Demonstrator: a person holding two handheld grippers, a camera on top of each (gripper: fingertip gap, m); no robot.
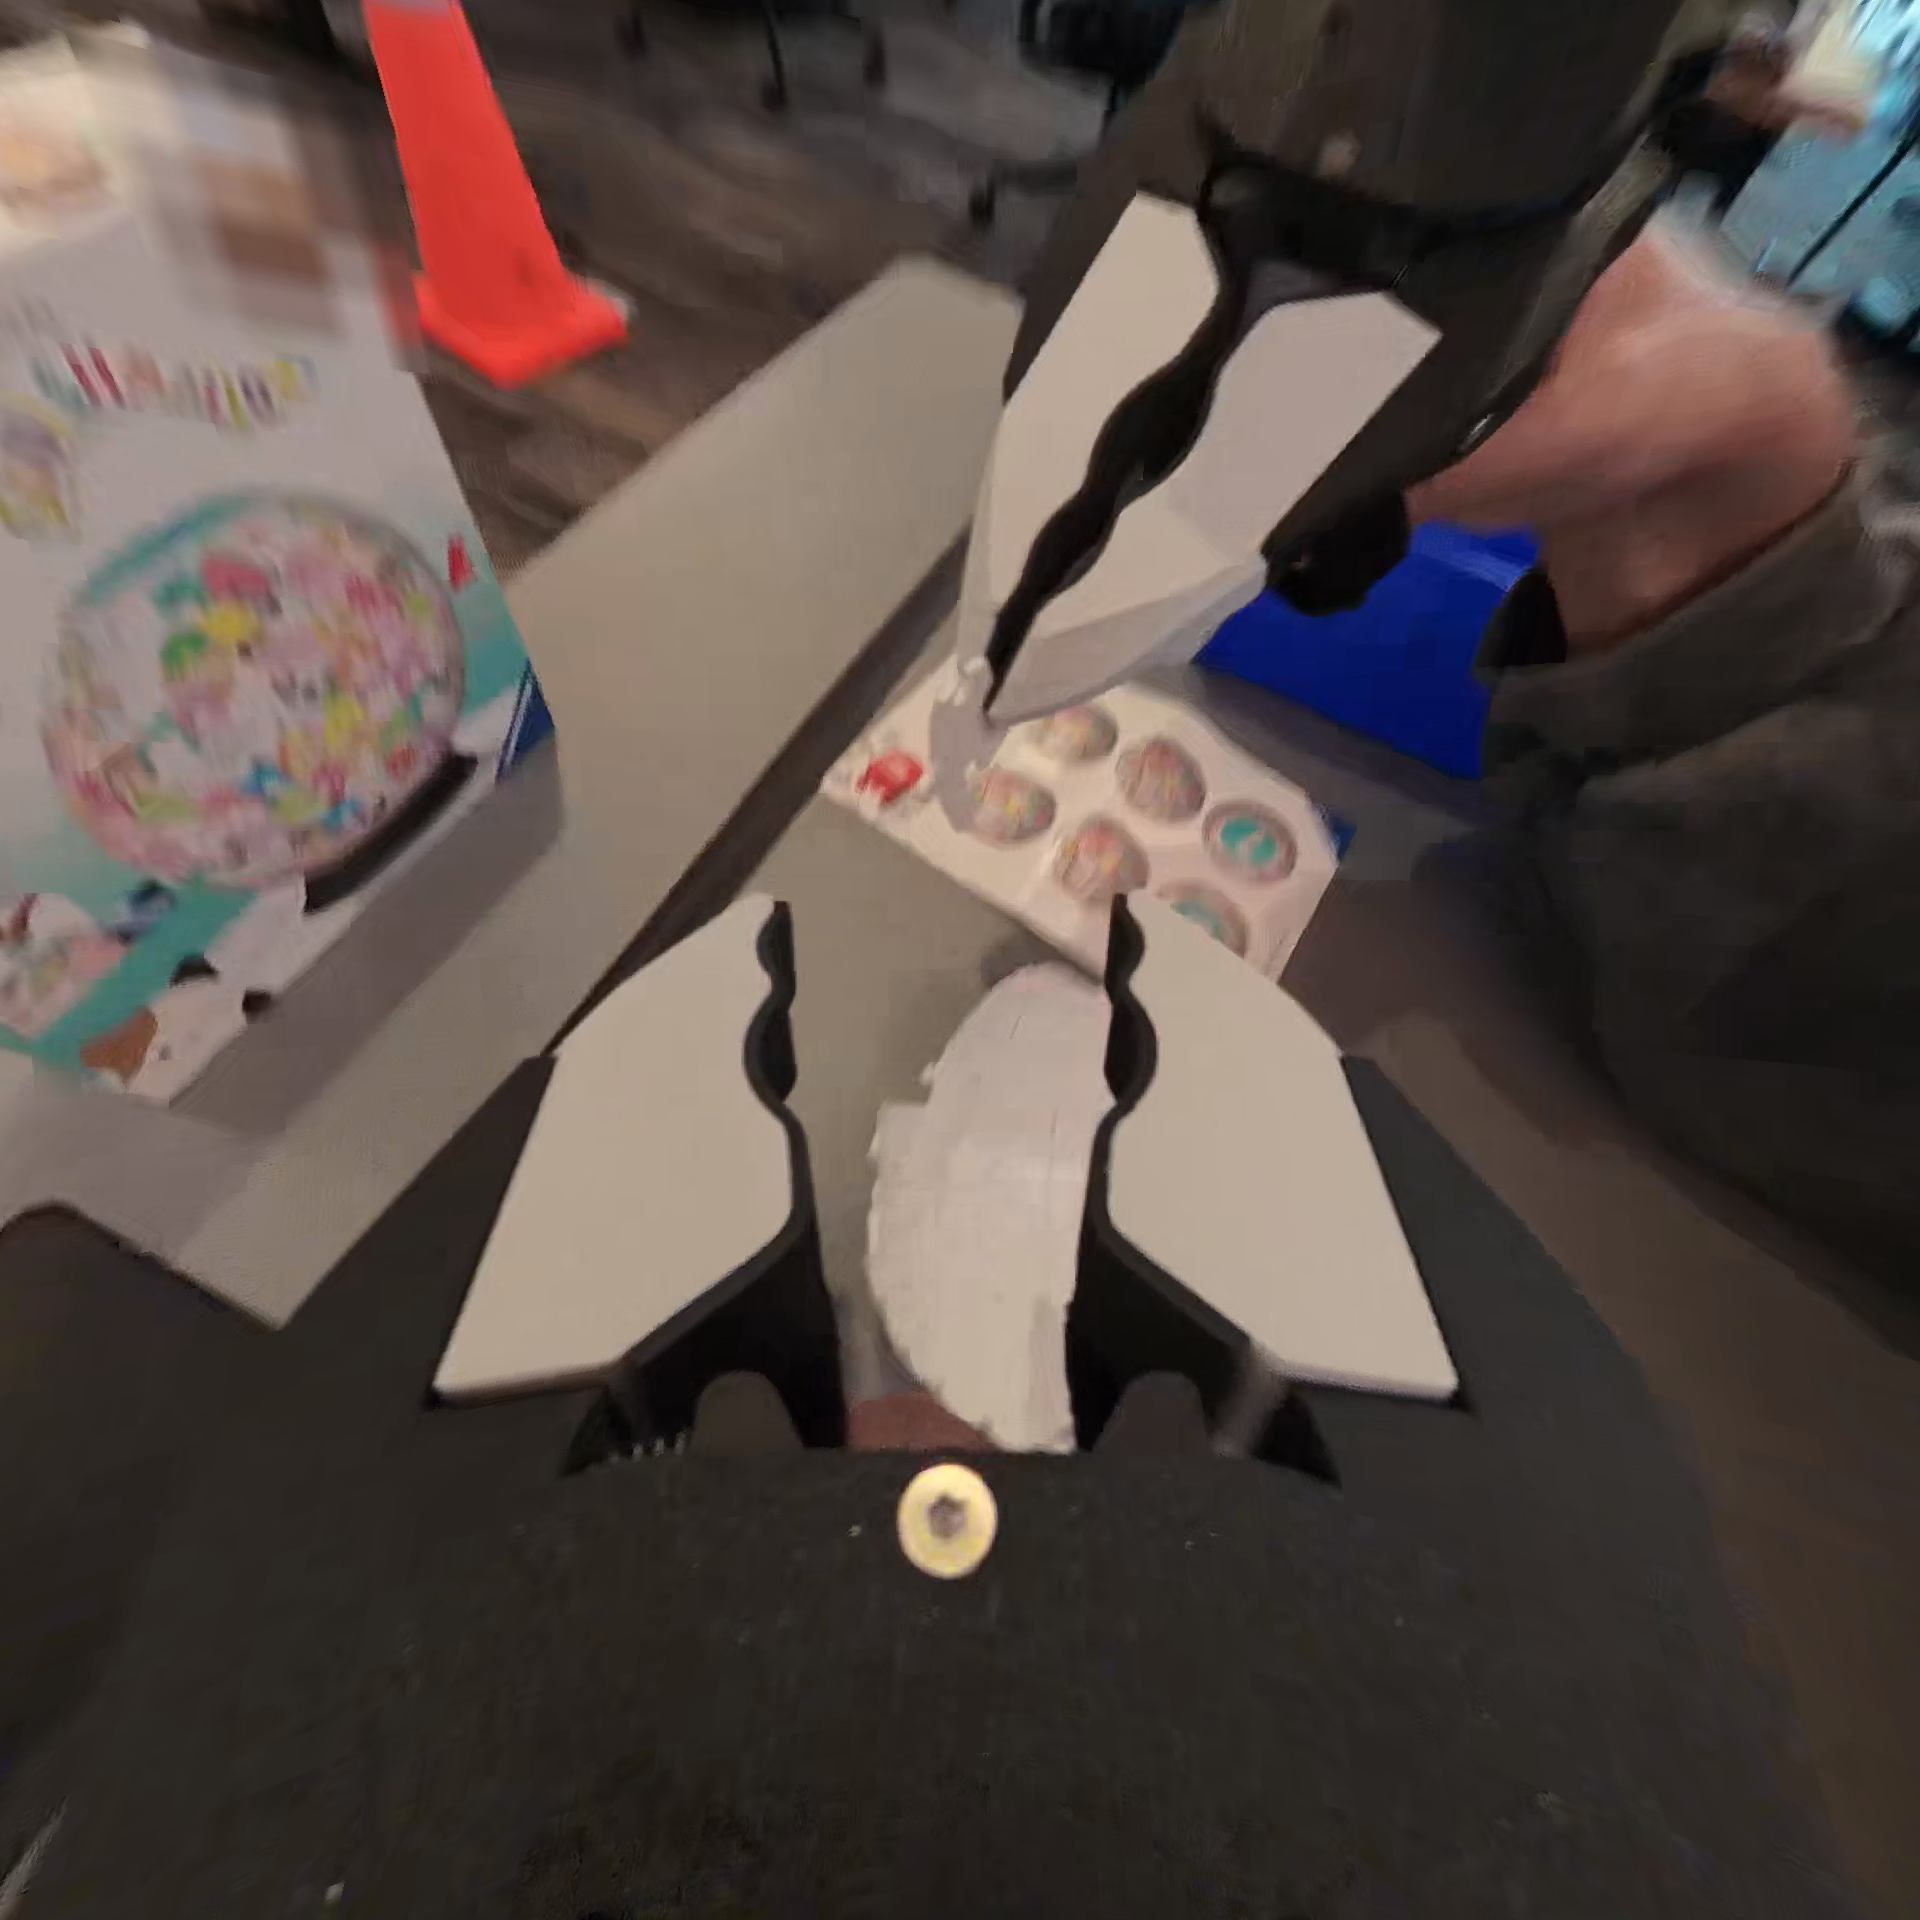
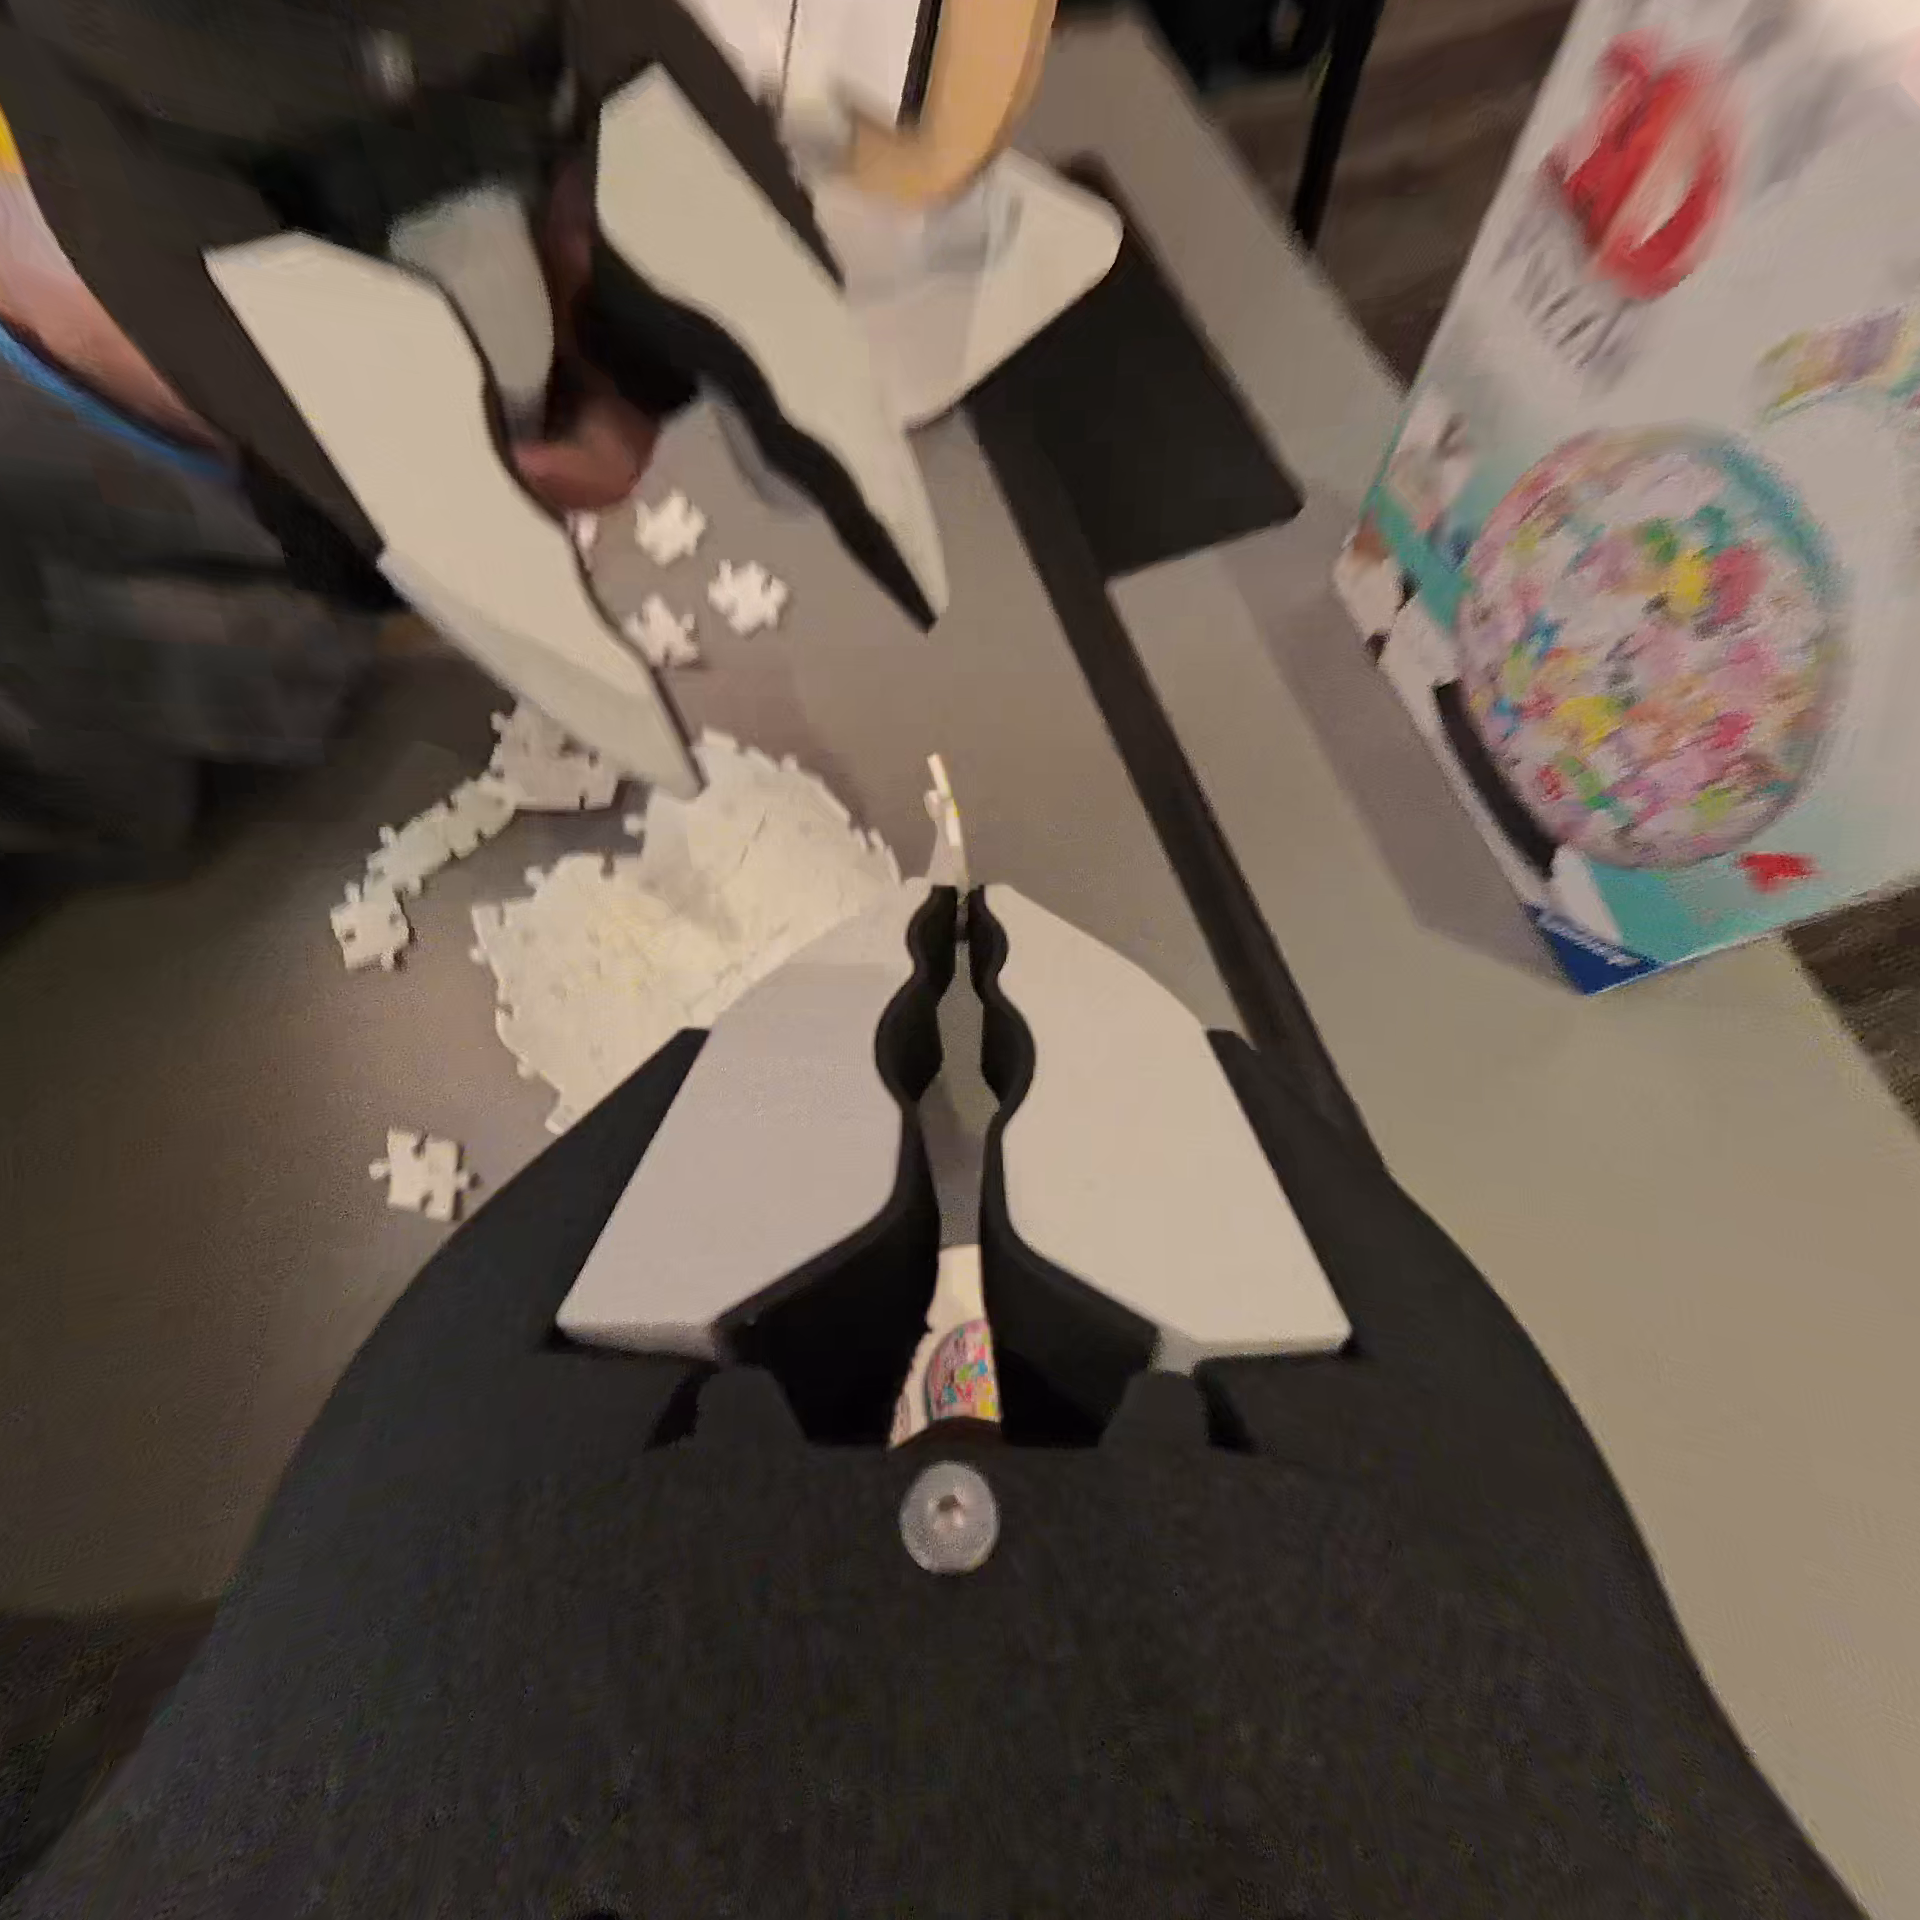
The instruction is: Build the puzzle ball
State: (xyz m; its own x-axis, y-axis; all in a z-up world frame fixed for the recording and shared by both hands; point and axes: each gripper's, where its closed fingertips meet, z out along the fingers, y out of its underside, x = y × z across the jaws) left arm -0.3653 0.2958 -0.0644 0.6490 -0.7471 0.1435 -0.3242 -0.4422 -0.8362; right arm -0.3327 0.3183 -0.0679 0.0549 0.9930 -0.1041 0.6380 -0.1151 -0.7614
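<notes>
Grey plastic on black foam, that's what both sets of fingers look like, and the left gripper (image 1: 940, 1039) has its jaws spread pretty wide with the curved, part-built puzzle ball shell (image 1: 982, 1195) sitting in the gap, white underside up; looks like it leans on the right-hand finger, but whether it's actually pinched I can't tell. The right gripper (image 2: 963, 896) is basically closed, tips just about touching, nipping a single puzzle piece (image 2: 943, 805) that pokes out past the tips. In the left wrist view that same right gripper (image 1: 987, 696) comes down steeply from the top with the piece (image 1: 958, 748) dangling over a printed instruction sheet (image 1: 1101, 821) lying flat on the table. Moving outward, the grey table (image 2: 187, 1143) has a heap of white, face-down loose pieces (image 2: 665, 925) near its middle, with a few strays off to the side, so not much clean room there. A dark gap runs diagonally between table sections. The puzzle box (image 1: 249, 707) stands upright near the table edge, well apart from the pile. A blue bin (image 1: 1382, 634) is behind the sheet, a person's arm (image 1: 1683, 436) reaches in from the right, and an orange cone (image 1: 468, 187) stands on the dark floor beyond. Everything's a bit motion-blurred.
</notes>
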